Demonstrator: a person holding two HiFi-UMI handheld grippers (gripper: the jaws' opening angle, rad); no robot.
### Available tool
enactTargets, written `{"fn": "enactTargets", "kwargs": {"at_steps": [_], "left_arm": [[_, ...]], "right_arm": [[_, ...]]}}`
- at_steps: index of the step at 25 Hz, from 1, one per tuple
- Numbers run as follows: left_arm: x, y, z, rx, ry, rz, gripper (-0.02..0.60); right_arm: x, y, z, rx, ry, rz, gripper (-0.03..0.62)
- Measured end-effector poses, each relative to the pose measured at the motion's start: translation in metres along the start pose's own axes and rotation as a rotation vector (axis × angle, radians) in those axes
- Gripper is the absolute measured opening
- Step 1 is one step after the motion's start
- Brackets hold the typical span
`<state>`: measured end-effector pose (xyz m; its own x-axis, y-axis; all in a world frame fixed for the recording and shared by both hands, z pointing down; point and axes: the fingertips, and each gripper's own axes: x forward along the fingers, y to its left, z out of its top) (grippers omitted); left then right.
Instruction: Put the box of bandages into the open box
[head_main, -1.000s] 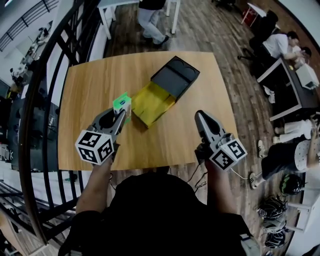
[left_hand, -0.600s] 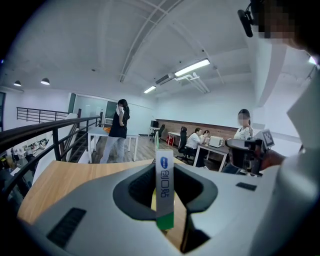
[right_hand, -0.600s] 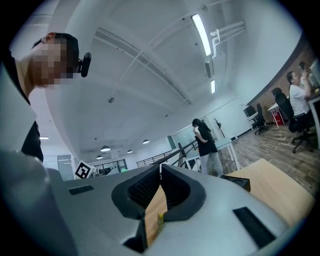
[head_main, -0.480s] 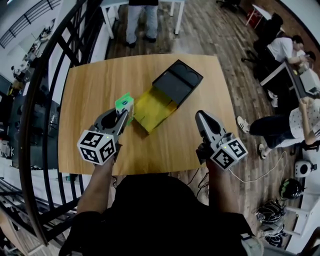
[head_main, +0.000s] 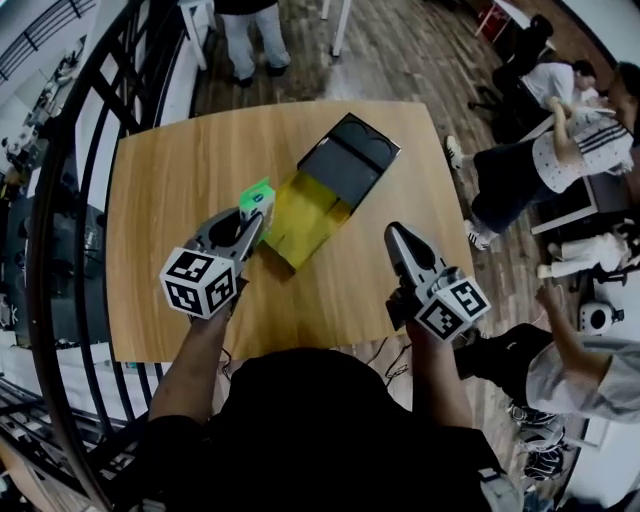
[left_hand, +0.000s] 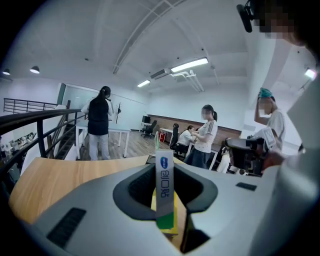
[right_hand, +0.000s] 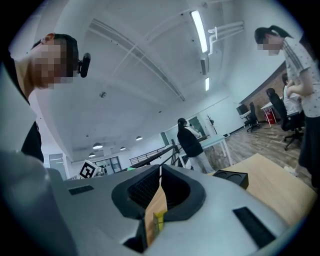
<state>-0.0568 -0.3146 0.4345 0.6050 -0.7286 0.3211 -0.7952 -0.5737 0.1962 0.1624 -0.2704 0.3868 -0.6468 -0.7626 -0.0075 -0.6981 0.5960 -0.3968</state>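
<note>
In the head view my left gripper (head_main: 254, 219) is shut on the box of bandages (head_main: 257, 199), a small white and green carton held upright just off the table. The carton hangs at the left edge of the open box (head_main: 306, 210), a yellow tray with its black lid (head_main: 349, 156) folded back behind it. From the left gripper view the carton (left_hand: 164, 189) stands narrow-side on between the jaws, and the yellow tray (left_hand: 174, 221) lies just beyond. My right gripper (head_main: 392, 231) hovers right of the tray, jaws shut and empty (right_hand: 160, 169).
The wooden table (head_main: 180, 170) has a black railing (head_main: 70, 200) along its left side. One person (head_main: 245, 30) stands beyond the far edge, and several people (head_main: 540, 160) are close to the right edge. The black lid (right_hand: 231, 177) shows ahead of the right gripper.
My left gripper has carried the box of bandages closer to the yellow tray. The right gripper has shifted only slightly. People around the table have moved.
</note>
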Motion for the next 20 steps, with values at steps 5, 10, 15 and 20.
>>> {"fn": "enactTargets", "kwargs": {"at_steps": [5, 10, 15, 20], "left_arm": [[0.028, 0.002, -0.01, -0.002, 0.046, -0.058, 0.098], [0.058, 0.001, -0.025, -0.006, 0.094, -0.1, 0.098], [0.087, -0.011, -0.046, -0.005, 0.159, -0.135, 0.098], [0.111, -0.012, -0.07, -0.004, 0.222, -0.153, 0.098]], "right_arm": [[0.003, -0.012, -0.011, 0.021, 0.017, -0.047, 0.038], [0.005, -0.027, -0.022, 0.041, 0.04, -0.08, 0.038], [-0.008, -0.043, -0.032, 0.069, 0.055, -0.114, 0.038], [-0.012, -0.055, -0.051, 0.105, 0.08, -0.135, 0.038]]}}
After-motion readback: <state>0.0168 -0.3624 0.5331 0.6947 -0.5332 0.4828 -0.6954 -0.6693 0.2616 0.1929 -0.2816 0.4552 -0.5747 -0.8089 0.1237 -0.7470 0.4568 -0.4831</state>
